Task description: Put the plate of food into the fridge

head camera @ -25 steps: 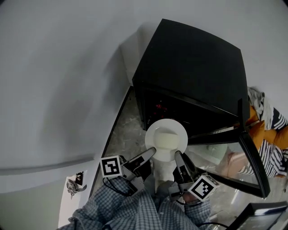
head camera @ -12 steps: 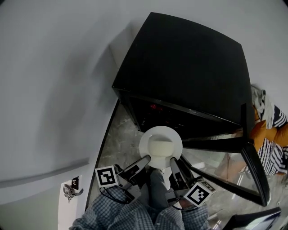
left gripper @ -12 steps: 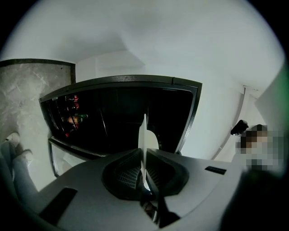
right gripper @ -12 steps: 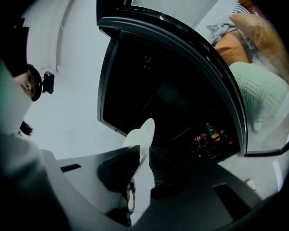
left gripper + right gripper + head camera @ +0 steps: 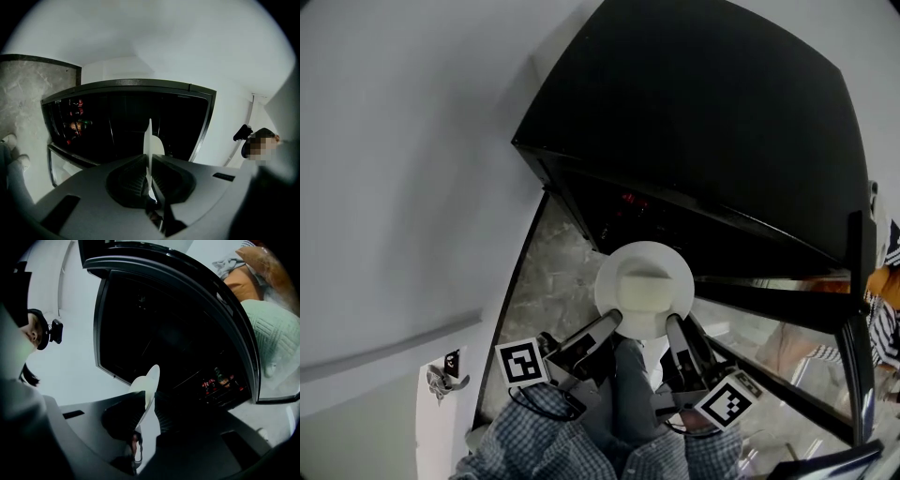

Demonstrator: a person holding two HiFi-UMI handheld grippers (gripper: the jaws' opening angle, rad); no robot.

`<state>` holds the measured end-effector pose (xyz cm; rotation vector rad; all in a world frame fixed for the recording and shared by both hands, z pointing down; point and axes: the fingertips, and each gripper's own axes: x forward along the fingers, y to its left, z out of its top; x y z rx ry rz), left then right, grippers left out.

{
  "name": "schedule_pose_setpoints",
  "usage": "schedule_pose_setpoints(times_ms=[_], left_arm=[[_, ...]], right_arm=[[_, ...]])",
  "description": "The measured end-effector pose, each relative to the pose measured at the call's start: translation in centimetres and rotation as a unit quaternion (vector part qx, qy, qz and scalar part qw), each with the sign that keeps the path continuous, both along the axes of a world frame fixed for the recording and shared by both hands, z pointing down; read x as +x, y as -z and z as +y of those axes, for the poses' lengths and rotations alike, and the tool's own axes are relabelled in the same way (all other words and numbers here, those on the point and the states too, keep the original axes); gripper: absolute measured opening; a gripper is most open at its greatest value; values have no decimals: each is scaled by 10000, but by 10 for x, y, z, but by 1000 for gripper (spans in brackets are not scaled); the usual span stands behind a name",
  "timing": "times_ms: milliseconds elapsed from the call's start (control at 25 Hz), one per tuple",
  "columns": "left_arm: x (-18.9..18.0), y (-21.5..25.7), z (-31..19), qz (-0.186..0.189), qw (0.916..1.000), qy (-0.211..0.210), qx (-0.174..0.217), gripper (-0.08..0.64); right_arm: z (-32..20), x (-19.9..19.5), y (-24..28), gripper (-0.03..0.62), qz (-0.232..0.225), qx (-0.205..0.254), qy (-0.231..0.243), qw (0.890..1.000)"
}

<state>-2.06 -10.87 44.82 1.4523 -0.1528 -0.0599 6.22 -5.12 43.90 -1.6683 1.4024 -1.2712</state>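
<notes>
the plate (image 5: pixel 611 281) is held level, face up, just before the dark opening of the fridge (image 5: pixel 703 112), above the stone floor (image 5: pixel 546 272). being round, it shows no long axis. the pale food (image 5: pixel 645 292) on it is a blunt block laid crosswise to the grippers. the near rim is pinched at two places: the left gripper (image 5: pixel 607 326) is clamped on it at the near left and the right gripper (image 5: pixel 675 326) at the near right. in both gripper views the rim is seen edge-on, squeezed between the ribbed jaws. the glass door (image 5: pixel 787 314) is swung open to the right. red-topped bottles (image 5: pixel 75 124) are seen inside, low in the fridge. compared with half a second ago, the fridge is seen larger and closer, and the plate is carried slightly nearer its opening, with both grips unchanged.
</notes>
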Motion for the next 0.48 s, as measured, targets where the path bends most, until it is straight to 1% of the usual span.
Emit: schedule_pose_setpoints(times_ms=[160, 320, 480], left_arm=[[-1, -3, 0, 70, 9999, -65, 77, 32], [-1, -7, 0, 73, 9997, -146, 171, 32], [7, -14, -2, 115, 9998, -126, 66, 32]], right_arm=[[2, -2, -4, 67, -8, 33, -171, 9998], [3, -2, -8, 67, 38, 54, -206, 9998], [0, 5, -13, 67, -56, 78, -341, 9994]])
